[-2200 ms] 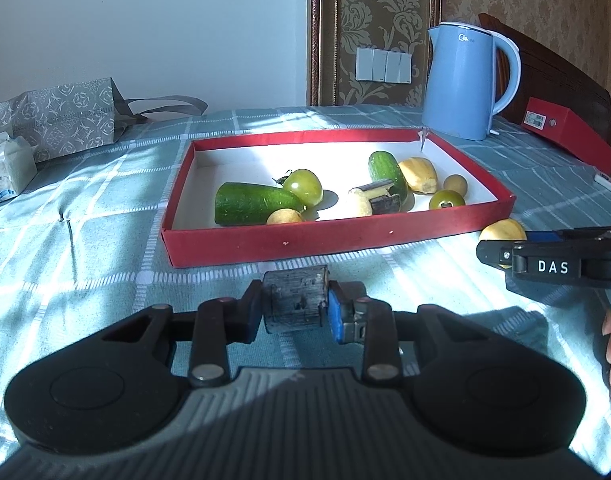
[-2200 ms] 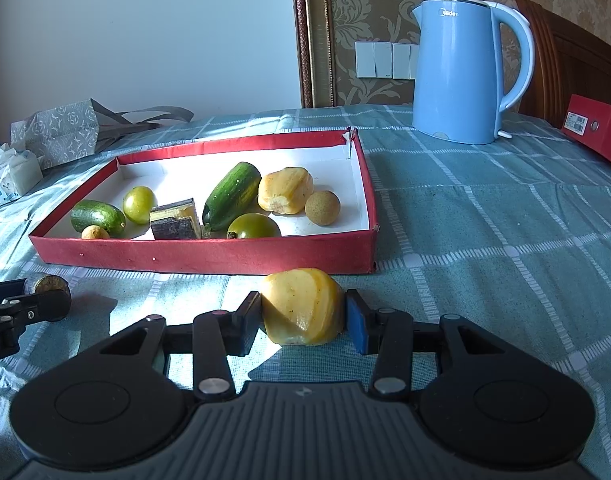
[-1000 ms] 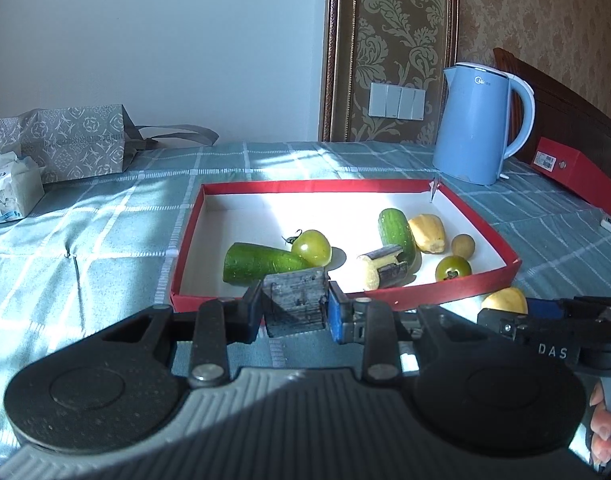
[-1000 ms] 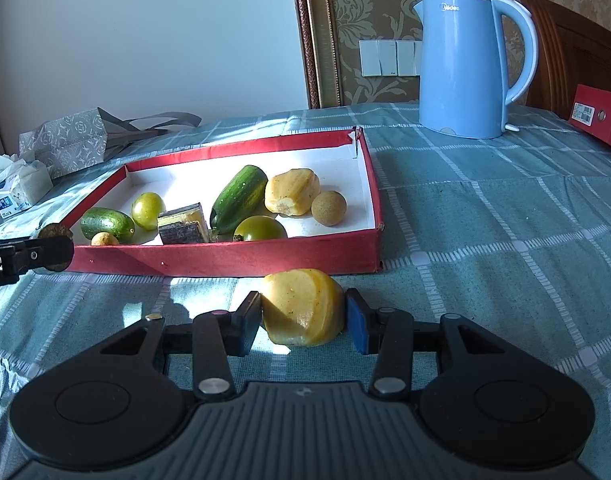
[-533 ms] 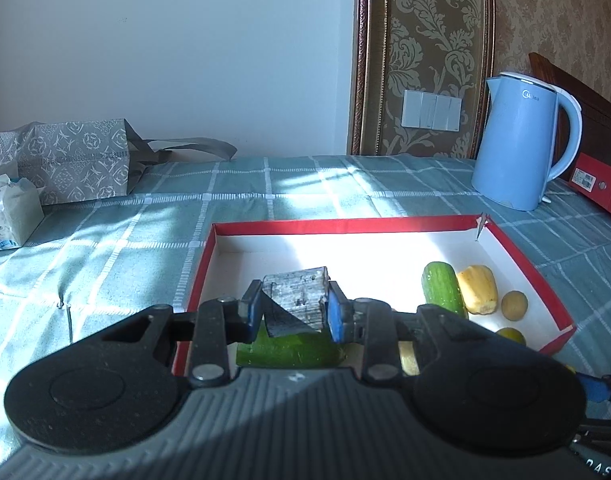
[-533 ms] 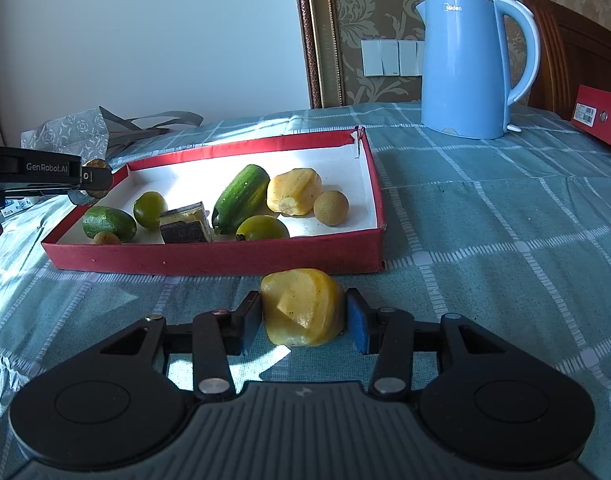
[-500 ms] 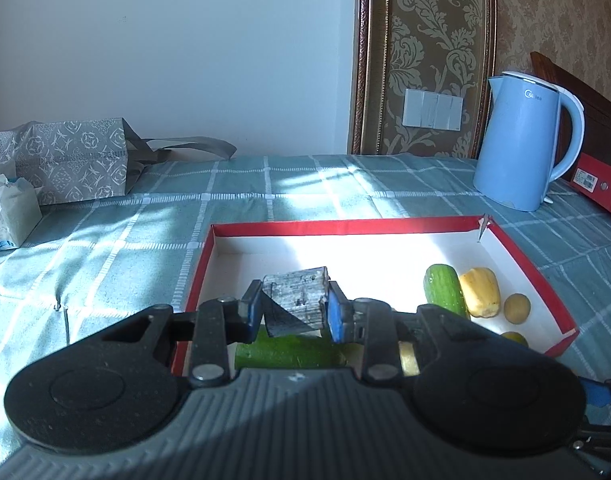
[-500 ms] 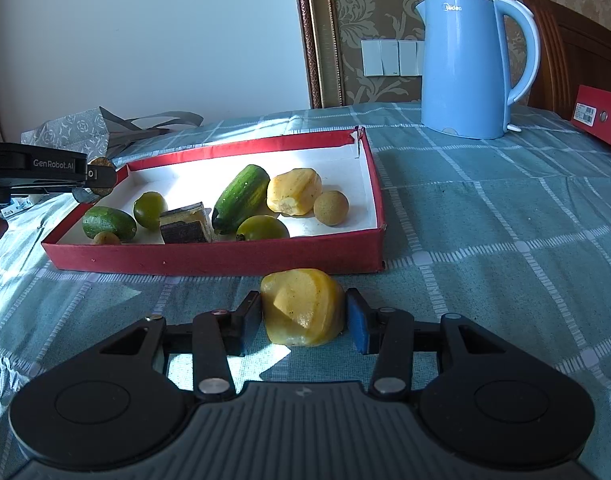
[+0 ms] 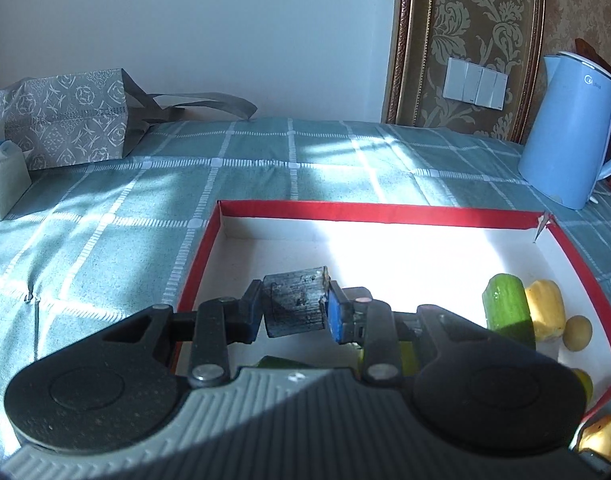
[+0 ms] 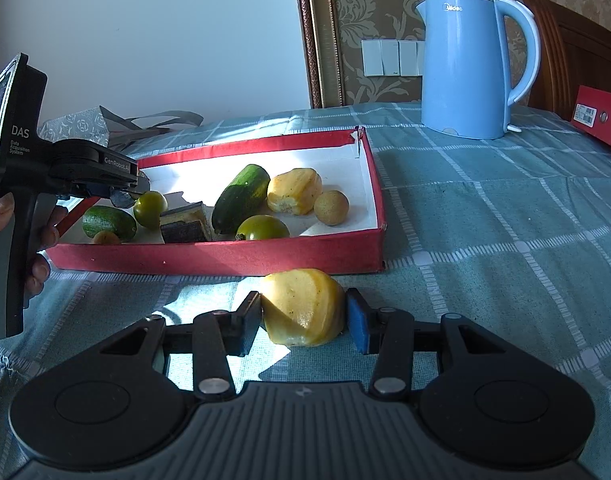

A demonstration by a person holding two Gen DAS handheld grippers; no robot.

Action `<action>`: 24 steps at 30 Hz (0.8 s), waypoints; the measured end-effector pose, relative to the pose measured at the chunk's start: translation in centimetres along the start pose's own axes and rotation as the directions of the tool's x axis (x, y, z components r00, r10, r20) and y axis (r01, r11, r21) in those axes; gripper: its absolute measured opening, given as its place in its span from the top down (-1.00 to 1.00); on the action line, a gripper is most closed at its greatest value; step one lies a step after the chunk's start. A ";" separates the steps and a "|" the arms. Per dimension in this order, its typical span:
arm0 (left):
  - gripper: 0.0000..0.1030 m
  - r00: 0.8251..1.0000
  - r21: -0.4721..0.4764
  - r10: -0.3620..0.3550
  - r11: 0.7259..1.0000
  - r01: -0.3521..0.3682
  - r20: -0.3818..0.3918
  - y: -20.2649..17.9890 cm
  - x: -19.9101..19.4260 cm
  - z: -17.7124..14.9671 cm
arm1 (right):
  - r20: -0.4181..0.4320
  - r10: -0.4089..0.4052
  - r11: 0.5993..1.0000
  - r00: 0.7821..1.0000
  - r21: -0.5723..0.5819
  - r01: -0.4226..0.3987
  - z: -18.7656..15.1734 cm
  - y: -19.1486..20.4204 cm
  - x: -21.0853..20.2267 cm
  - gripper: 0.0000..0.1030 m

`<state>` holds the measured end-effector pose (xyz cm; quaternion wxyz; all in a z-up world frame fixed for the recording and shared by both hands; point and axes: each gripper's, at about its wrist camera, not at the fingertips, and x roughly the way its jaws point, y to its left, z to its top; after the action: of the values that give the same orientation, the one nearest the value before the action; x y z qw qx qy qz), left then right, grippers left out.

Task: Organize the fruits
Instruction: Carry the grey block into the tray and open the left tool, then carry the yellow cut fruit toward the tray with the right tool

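sunlight falls across a teal checked tablecloth [image 10: 505,208] on which a shallow red tray [image 10: 225,258] with a white floor stands; behind it we see a pale wall, patterned wallpaper with a row of switches [image 10: 391,57], a blue kettle [image 10: 469,64] and a grey patterned bag [image 9: 65,116].

our left gripper [image 9: 295,306] is closed on a dark grey block [image 9: 296,305], held above the tray's near left part; its long axis runs across between the pads. from the right view the block shows only as a dark scrap at the gripper's tip, just above a green tomato [image 10: 150,209].

our right gripper [image 10: 303,316] pinches a yellow peeled fruit [image 10: 303,307], which is just outside the tray's front wall, over the cloth; we cannot tell whether it touches the cloth.

inside the tray a long cucumber [image 10: 241,198] lies slanted, pointing toward the far right corner, beside a second yellow fruit [image 10: 294,191], a small brown round fruit [image 10: 331,207], another green tomato [image 10: 262,227], a dark layered block [image 10: 184,222] and a short cucumber [image 10: 109,222].

in the left view our own gripper body hides the tray's near part, and the kettle is cut off at the right edge. a red box [image 10: 599,118] is cropped at the right edge.
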<state>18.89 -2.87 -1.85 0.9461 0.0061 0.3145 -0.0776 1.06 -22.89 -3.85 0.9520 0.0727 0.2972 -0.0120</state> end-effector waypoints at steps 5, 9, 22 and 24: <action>0.19 1.000 0.012 0.000 1.000 -0.001 0.018 -0.1 -0.1 -0.1 | -0.001 -0.003 1.000 1.000 -0.005 0.003 0.0 0.0 0.0 0.13; -0.67 0.994 0.019 0.052 0.998 -0.054 0.093 -0.3 -1.1 -0.3 | -0.001 -0.002 1.000 1.000 -0.005 0.002 0.0 0.0 0.0 0.13; -0.82 0.967 -0.031 0.083 0.996 -0.078 0.239 2.1 -11.3 -5.7 | -0.001 0.000 1.000 1.000 -0.002 0.000 0.0 0.1 0.1 0.13; -0.82 0.970 -0.033 0.076 0.997 -0.070 0.233 2.1 -12.0 -6.4 | 0.000 0.001 1.000 1.000 -0.001 -0.001 0.0 0.1 0.1 0.13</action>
<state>5.86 1.30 0.07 0.9787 -0.0033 0.2014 -0.0390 1.13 -22.80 -3.92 0.9519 0.0725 0.2974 -0.0116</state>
